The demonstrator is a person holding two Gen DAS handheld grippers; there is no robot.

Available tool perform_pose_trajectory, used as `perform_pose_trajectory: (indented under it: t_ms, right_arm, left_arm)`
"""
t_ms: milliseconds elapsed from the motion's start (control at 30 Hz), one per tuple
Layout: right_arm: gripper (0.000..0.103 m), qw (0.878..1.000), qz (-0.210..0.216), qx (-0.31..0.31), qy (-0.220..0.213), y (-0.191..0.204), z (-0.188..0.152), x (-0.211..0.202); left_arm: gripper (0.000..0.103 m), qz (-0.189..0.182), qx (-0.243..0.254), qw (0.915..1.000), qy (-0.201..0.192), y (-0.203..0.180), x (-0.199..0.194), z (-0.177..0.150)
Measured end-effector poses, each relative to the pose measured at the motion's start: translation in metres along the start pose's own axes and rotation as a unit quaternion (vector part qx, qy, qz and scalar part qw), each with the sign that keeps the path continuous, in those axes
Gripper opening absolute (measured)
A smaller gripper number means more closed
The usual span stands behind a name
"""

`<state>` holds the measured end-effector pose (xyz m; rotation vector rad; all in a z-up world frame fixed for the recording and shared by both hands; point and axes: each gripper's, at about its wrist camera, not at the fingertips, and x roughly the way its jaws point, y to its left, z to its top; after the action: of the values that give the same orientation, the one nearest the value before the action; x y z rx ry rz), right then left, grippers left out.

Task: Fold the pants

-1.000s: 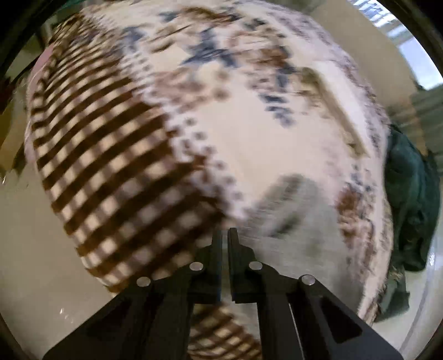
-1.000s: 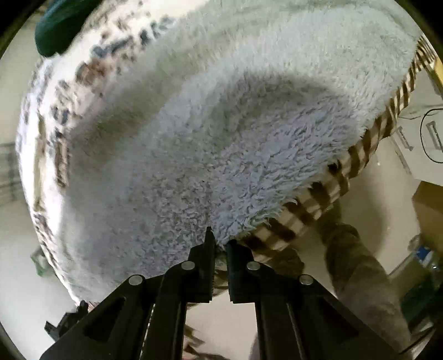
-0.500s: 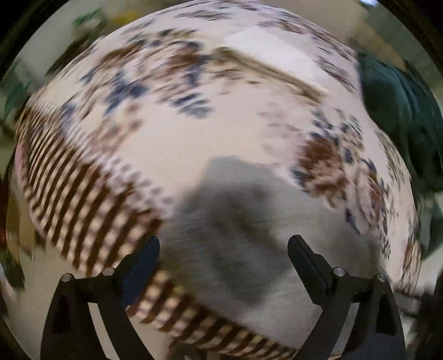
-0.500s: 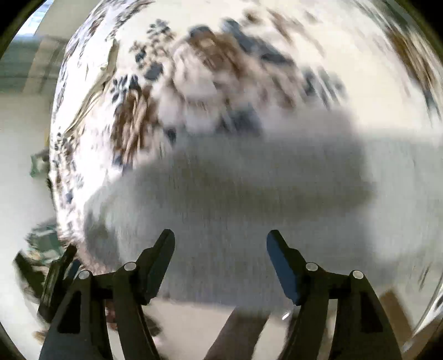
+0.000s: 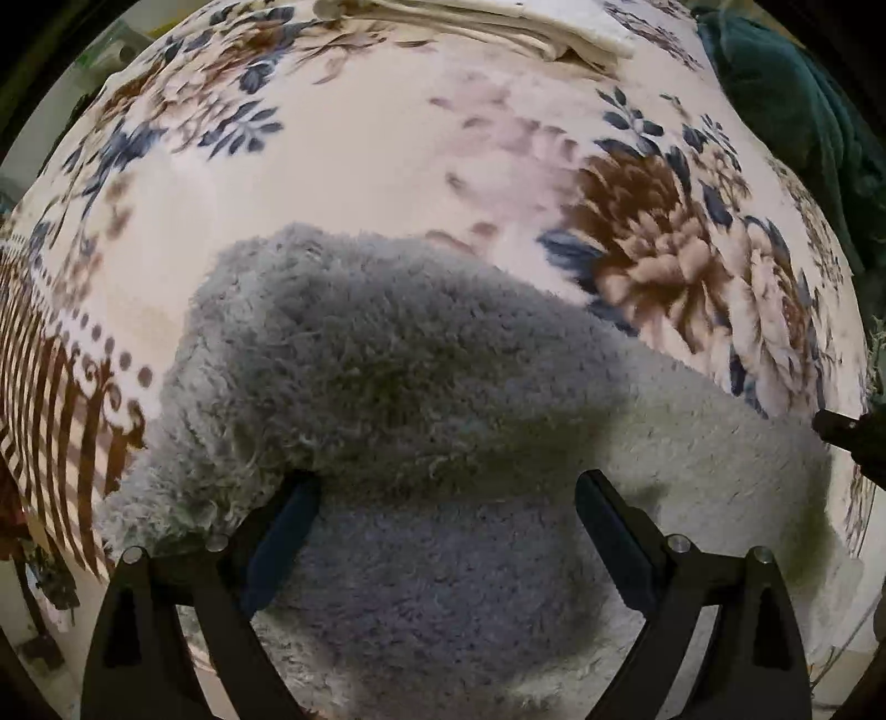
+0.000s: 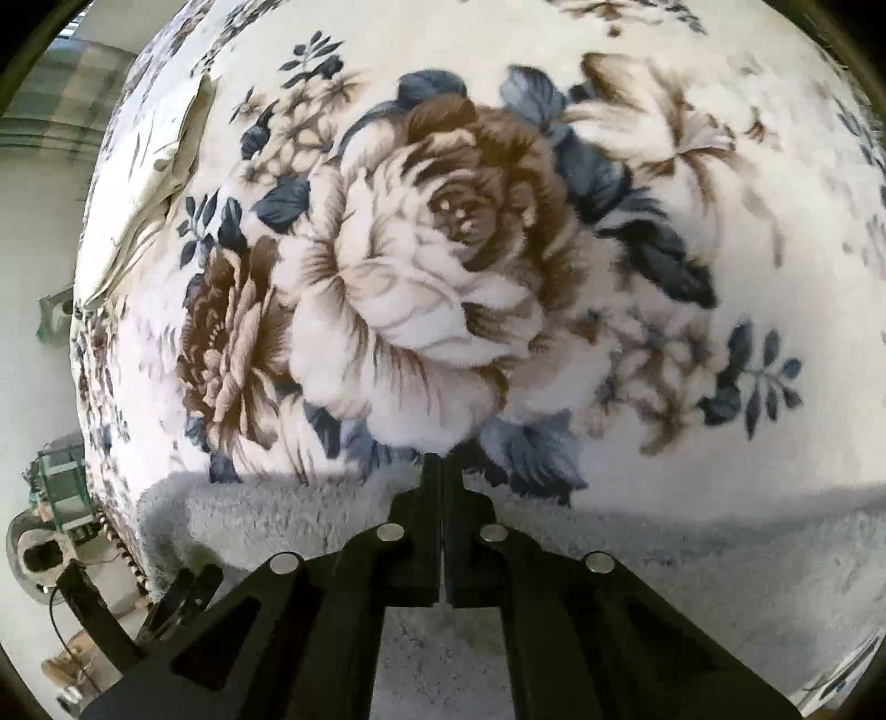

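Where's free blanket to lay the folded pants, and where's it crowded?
Free: the plain cream stretch of the floral blanket, bordered by the grey fleece pants below, the cream folded cloth above and the brown flowers to the right. Crowded: the right edge, by the dark green garment.

Left gripper (image 5: 446,501) points steeply down, jaws spread wide, w/ nothing pinched between the pads; both black fingers (image 5: 612,531) visible, apart. Right gripper (image 6: 441,471) also angled steeply down, jaws have just been closing and now meet tip to tip, no gap, nothing visibly caught btwn them.
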<state>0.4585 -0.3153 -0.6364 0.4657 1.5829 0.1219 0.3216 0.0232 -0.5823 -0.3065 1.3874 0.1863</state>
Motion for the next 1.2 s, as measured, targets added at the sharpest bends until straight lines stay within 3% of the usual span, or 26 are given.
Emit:
perform_pose_trajectory:
  t_ms: [67, 133, 200, 233, 333, 467, 567, 667, 767, 867, 900, 933, 967, 1000, 1033, 1133, 1200]
  right_arm:
    - [0.002, 1.000, 0.028, 0.006, 0.004, -0.007, -0.003, -0.007]
    - [0.013, 0.999, 0.048, 0.017, -0.015, -0.019, -0.019, -0.027]
    - [0.058, 0.996, 0.069, 0.039, -0.044, -0.040, -0.043, -0.054]
    - [0.064, 0.994, 0.082, 0.052, -0.058, -0.055, -0.058, -0.068]
    - [0.066, 0.985, 0.085, 0.117, -0.098, -0.128, -0.115, -0.115]
    - [0.066, 0.966, 0.034, 0.211, -0.144, -0.246, -0.168, -0.168]
    - [0.066, 0.947, -0.031, 0.270, -0.173, -0.343, -0.183, -0.203]
    - [0.080, 0.933, -0.084, 0.293, -0.189, -0.425, -0.175, -0.223]
    - [0.080, 0.939, -0.112, 0.275, -0.176, -0.479, -0.147, -0.220]
    - [0.080, 0.955, -0.111, 0.237, -0.138, -0.496, -0.119, -0.198]
    - [0.076, 0.960, -0.118, 0.223, -0.123, -0.498, -0.112, -0.190]
    - [0.066, 0.964, -0.124, 0.203, -0.116, -0.498, -0.107, -0.182]
    - [0.020, 0.966, -0.136, 0.187, -0.116, -0.494, -0.107, -0.177]
    - [0.005, 0.964, -0.156, 0.179, -0.116, -0.494, -0.107, -0.175]
    - [0.005, 0.960, -0.171, 0.183, -0.126, -0.496, -0.109, -0.178]
    - [0.005, 0.942, -0.160, 0.226, -0.187, -0.516, -0.118, -0.200]
    - [0.010, 0.947, -0.096, 0.244, -0.184, -0.533, -0.120, -0.198]
  left_arm:
    - [0.094, 0.002, -0.002, 1.0000, -0.004, -0.002, -0.010, -0.001]
    - [0.094, 0.000, 0.004, 0.9999, -0.016, -0.008, -0.022, -0.004]
    - [0.094, -0.002, 0.018, 0.9994, -0.030, -0.021, -0.040, -0.010]
    - [0.094, -0.006, 0.026, 0.9990, -0.036, -0.028, -0.049, -0.013]
    - [0.094, -0.014, 0.057, 0.9968, -0.055, -0.058, -0.072, -0.029]
    - [0.094, -0.035, 0.098, 0.9929, -0.058, -0.114, -0.085, -0.051]
    - [0.094, -0.052, 0.121, 0.9900, -0.050, -0.166, -0.079, -0.074]
    - [0.094, -0.070, 0.144, 0.9866, -0.033, -0.221, -0.064, -0.099]
    - [0.094, -0.069, 0.176, 0.9815, -0.030, -0.278, -0.046, -0.123]
    - [0.094, -0.061, 0.208, 0.9758, -0.025, -0.325, -0.029, -0.144]
    - [0.094, -0.062, 0.217, 0.9740, -0.022, -0.338, -0.024, -0.150]
    - [0.094, -0.058, 0.224, 0.9726, -0.019, -0.347, -0.020, -0.155]
    - [0.094, -0.053, 0.232, 0.9710, -0.016, -0.357, -0.017, -0.160]
    - [0.094, -0.052, 0.239, 0.9695, -0.013, -0.363, -0.014, -0.165]
    - [0.094, -0.049, 0.244, 0.9685, -0.012, -0.368, -0.013, -0.168]
    - [0.094, -0.040, 0.256, 0.9659, -0.010, -0.378, -0.011, -0.175]
    - [0.094, -0.029, 0.262, 0.9646, -0.010, -0.381, -0.009, -0.179]
